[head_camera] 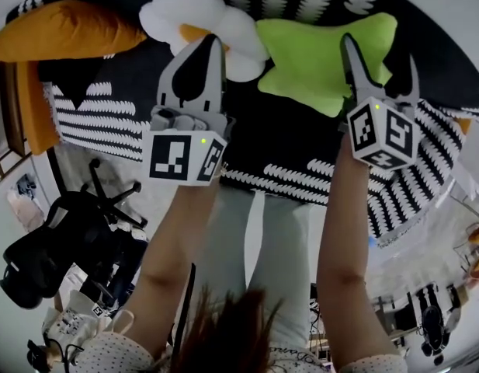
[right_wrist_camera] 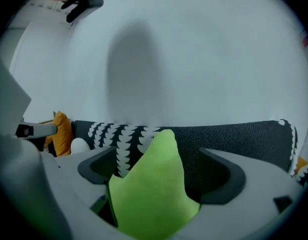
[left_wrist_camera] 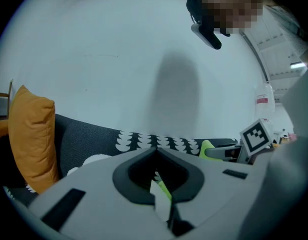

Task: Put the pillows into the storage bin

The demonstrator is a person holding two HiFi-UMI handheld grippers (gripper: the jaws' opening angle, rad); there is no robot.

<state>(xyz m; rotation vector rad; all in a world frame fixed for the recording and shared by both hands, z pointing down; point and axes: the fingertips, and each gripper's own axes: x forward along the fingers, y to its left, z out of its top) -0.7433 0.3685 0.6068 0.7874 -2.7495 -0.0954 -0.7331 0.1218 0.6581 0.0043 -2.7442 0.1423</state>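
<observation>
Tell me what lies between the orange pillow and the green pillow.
A white flower-shaped pillow lies between the orange pillow and the green pillow, seen in the head view.

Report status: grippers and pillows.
Left gripper shut, near white pillow. Right gripper open, green pillow between its jaws. Bin not in view. Nothing seen in the way.

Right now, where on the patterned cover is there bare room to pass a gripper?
Bare patterned cover lies below the green pillow, between left gripper and right gripper. Another bare strip sits between orange pillow and white pillow. Crowded at top middle: white and green pillows meet, and the right gripper's open jaws straddle the green one.
</observation>
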